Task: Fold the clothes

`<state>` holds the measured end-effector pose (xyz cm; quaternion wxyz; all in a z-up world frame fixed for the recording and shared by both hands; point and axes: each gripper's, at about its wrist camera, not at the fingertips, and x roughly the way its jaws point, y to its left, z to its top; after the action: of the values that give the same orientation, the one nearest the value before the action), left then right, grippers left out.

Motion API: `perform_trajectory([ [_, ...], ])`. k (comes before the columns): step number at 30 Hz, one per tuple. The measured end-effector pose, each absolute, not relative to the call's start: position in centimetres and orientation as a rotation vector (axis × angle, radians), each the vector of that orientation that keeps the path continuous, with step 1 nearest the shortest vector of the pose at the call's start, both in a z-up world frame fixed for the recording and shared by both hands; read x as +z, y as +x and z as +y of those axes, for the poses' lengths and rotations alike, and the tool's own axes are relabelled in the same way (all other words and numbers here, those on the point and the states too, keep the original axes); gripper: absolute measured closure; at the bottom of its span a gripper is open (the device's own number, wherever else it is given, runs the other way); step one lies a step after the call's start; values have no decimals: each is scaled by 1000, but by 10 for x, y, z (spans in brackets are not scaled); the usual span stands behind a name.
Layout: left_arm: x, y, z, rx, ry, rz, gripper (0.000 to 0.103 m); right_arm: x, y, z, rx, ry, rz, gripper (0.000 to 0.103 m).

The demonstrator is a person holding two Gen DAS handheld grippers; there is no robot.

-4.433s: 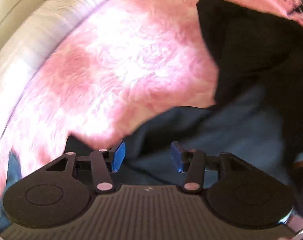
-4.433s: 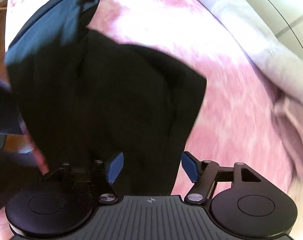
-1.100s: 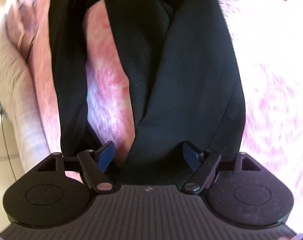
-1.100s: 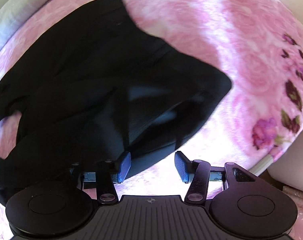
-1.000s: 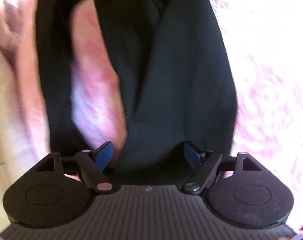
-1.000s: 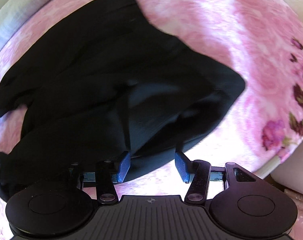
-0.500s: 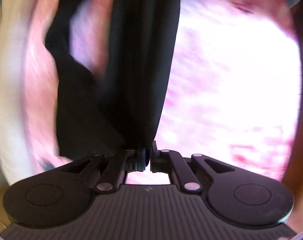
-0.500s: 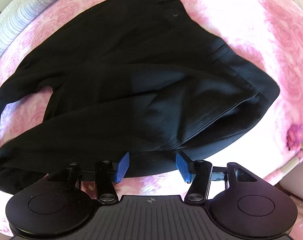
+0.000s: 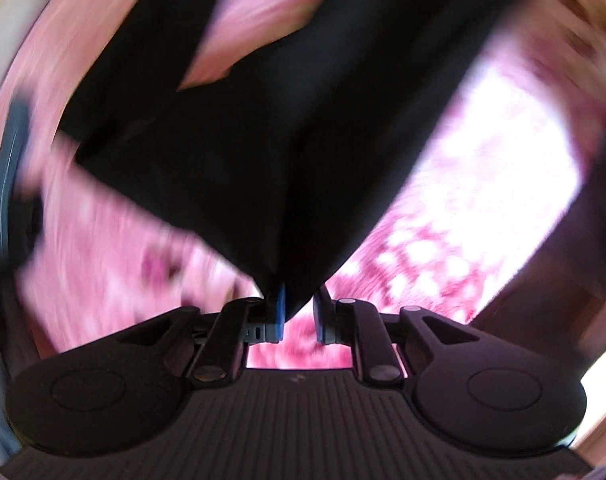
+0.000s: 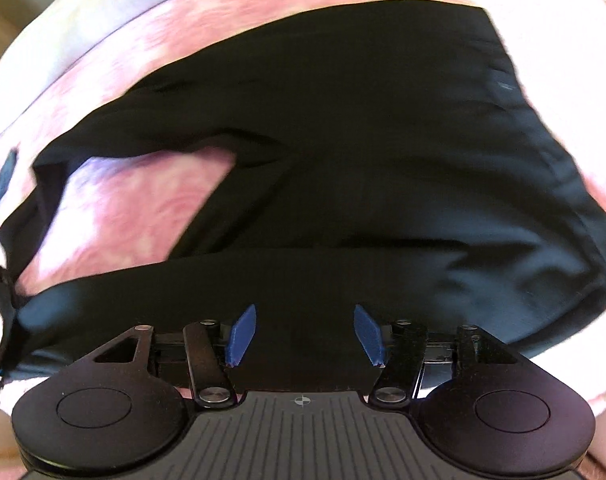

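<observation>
Black trousers (image 10: 363, 152) on pink blanket (image 10: 135, 204), right gripper (image 10: 305, 334) fingers apart above them

I am in a home bedroom: beneath me a pink floral blanket (image 10: 151, 200) covers a bed, black trousers (image 10: 363, 152) spread across it, pale bedding (image 10: 63, 36) along its edge.

No readable text, labels — (none) — anywhere
</observation>
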<state>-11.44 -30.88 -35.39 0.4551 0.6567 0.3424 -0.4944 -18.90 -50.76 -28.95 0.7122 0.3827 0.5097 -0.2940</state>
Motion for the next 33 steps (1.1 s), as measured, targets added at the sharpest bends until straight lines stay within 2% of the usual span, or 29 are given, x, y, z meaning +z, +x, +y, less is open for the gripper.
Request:
perform_trajectory([
  [2, -351, -105, -295, -1119, 1615, 900, 88, -290, -182, -504, -605, 842, 1129, 42],
  [4, -348, -96, -280, -1018, 1608, 954, 78, -293, -176, -503, -560, 831, 1131, 40],
  [7, -342, -89, -262, -904, 1610, 1003, 74, -298, -166, -499, -508, 789, 1152, 40],
  [10, -317, -94, -250, -901, 1552, 972, 63, -302, -157, -496, -457, 755, 1156, 39],
  [16, -342, -72, -306, -1199, 1604, 798, 44, -311, -118, -467, -242, 531, 1216, 38],
  [25, -379, -39, -389, -1635, 1634, 496, 45, -340, -33, -409, 159, 18, 1387, 38],
  [28, -392, -21, -402, -1776, 1676, 549, 43, -356, -10, -398, 281, -145, 1449, 38],
  [29, -393, -19, -402, -1798, 1672, 560, 45, -362, -5, -399, 308, -184, 1463, 38],
  [30, -392, -16, -403, -1819, 1665, 588, 56, -369, 1, -399, 334, -217, 1477, 38],
  [31, -390, -15, -402, -1815, 1660, 611, 74, -375, 7, -402, 349, -213, 1494, 38],
  [32, -388, -14, -401, -1812, 1655, 634, 83, -381, 14, -404, 365, -205, 1513, 38],
  [33, -385, -13, -399, -1808, 1649, 655, 102, -387, 22, -406, 387, -166, 1543, 44],
])
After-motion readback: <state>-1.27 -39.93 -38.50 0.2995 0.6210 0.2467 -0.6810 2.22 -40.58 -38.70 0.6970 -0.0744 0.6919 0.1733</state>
